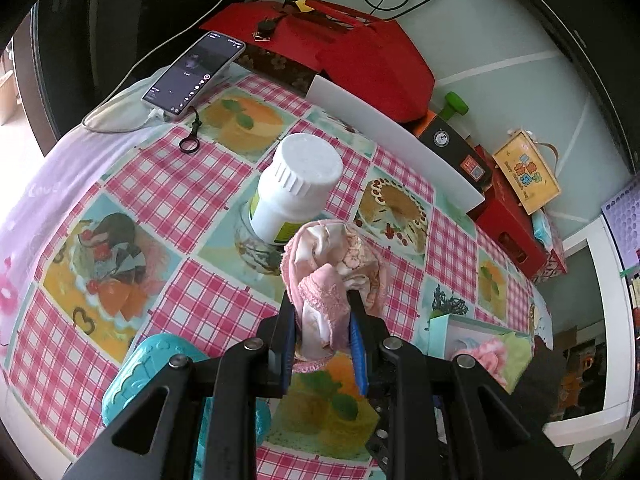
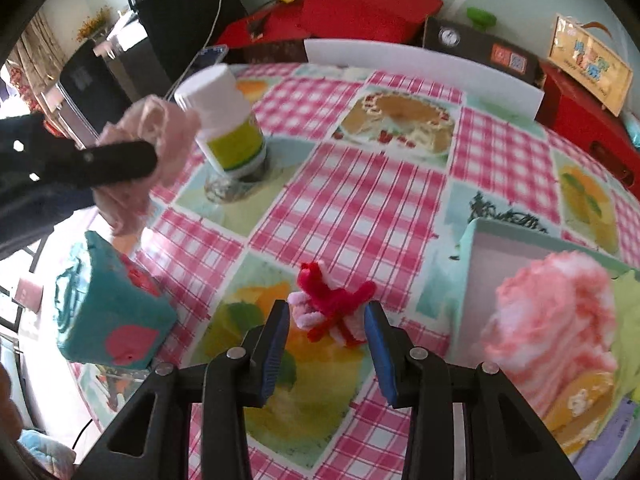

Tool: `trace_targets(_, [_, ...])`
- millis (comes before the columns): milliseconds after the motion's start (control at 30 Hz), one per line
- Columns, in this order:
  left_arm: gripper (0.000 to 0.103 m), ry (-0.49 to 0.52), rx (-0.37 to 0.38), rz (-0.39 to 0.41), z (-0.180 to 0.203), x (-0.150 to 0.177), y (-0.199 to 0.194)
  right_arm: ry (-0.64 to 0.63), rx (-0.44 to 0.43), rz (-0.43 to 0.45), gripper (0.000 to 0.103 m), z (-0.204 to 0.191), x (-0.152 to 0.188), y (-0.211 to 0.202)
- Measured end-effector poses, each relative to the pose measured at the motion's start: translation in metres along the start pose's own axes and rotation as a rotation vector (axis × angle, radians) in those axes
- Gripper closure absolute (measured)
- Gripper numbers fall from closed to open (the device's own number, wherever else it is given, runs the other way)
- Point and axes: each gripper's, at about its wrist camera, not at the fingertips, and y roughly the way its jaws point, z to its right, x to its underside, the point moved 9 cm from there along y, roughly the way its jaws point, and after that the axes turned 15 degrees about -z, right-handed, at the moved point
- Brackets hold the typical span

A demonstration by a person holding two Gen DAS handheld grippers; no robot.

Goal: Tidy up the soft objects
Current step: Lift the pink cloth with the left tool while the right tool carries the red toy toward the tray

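Observation:
A crumpled pink lacy cloth (image 1: 332,268) hangs above the checked tablecloth (image 1: 168,184), with my left gripper (image 1: 320,300) shut on it. The right wrist view shows that cloth (image 2: 160,120) at the left, with one black finger (image 2: 120,162) across it. A small red, pink and white pipe-cleaner toy (image 2: 332,308) lies on the tablecloth (image 2: 360,200). My right gripper (image 2: 326,312) is open, its blue pads on either side of the toy's near end. A fluffy pink and white soft thing (image 2: 552,312) sits in a teal box (image 2: 476,232) at the right.
A white bottle (image 1: 296,188) stands on a clear dish just behind the held cloth. A teal tub (image 2: 108,312) lies at the near left. A phone (image 1: 196,72), red boxes (image 1: 360,56) and a white board (image 1: 392,136) line the table's far side.

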Motion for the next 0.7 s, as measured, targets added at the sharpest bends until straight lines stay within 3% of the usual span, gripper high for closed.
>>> trace_targets(233, [0.078, -0.003, 0.014, -0.012, -0.001, 0.000, 0.003, -0.034, 0.043, -0.013, 0.061, -0.005, -0.003, 0.014])
trace_targets(300, [0.078, -0.006, 0.016, -0.013, -0.001, -0.001, 0.003, -0.037, 0.029, -0.006, 0.068, -0.007, -0.002, 0.012])
trace_targets(700, [0.078, 0.002, 0.033, -0.011, 0.001, 0.000, 0.001, -0.012, -0.024, 0.077, 0.069, -0.001, -0.007, -0.015])
